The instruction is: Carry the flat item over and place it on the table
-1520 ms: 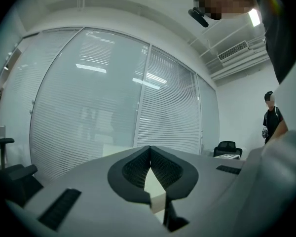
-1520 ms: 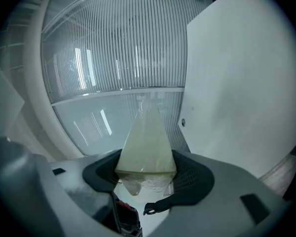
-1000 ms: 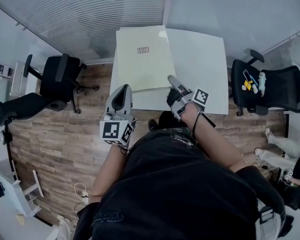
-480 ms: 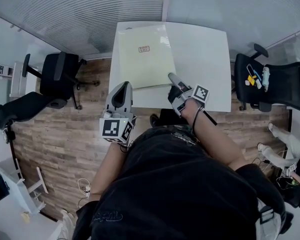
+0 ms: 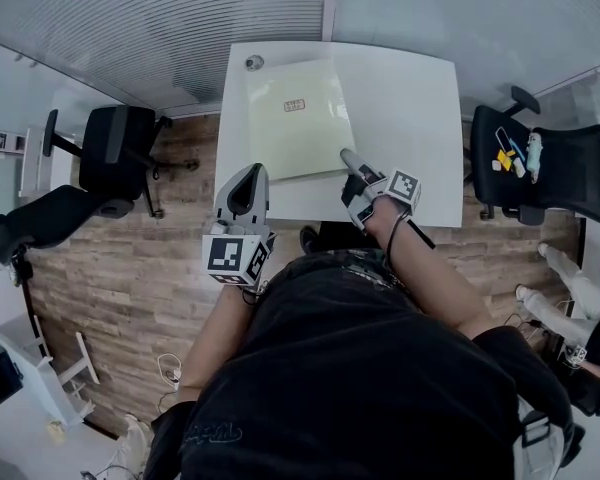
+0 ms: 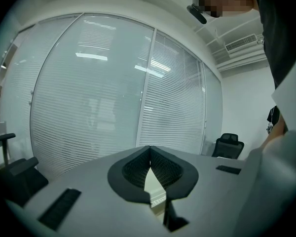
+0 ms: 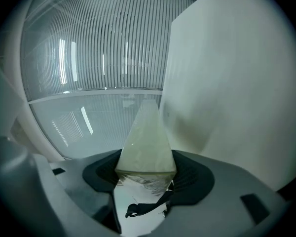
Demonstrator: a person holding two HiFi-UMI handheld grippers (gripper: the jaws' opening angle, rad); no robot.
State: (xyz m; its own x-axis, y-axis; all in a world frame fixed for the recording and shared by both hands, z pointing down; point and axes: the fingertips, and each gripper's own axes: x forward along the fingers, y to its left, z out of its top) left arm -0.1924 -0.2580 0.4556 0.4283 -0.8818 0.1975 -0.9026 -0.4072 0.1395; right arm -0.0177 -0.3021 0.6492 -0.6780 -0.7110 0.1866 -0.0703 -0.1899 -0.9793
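The flat item [image 5: 295, 118] is a pale green board with a small label, lying over the left half of the white table [image 5: 405, 108]. My right gripper [image 5: 350, 160] is shut on its near right corner. In the right gripper view the board [image 7: 147, 137] runs edge-on out from between the dark pads [image 7: 192, 174]. Whether it rests on the tabletop or hangs just above it, I cannot tell. My left gripper [image 5: 244, 188] is raised in front of the table's near left edge, holding nothing. In the left gripper view its pads [image 6: 133, 169] meet at the tips.
A small round object [image 5: 254, 62] sits at the table's far left corner. Black office chairs stand left [image 5: 115, 153] and right [image 5: 560, 173] of the table, the right one with small colourful things [image 5: 510, 153] on its seat. A glass wall with blinds [image 5: 180, 28] runs behind the table.
The board has moved further over the table with my right gripper and looks smaller and lower. The small round object at the far left corner has come into view. The left gripper has barely moved.
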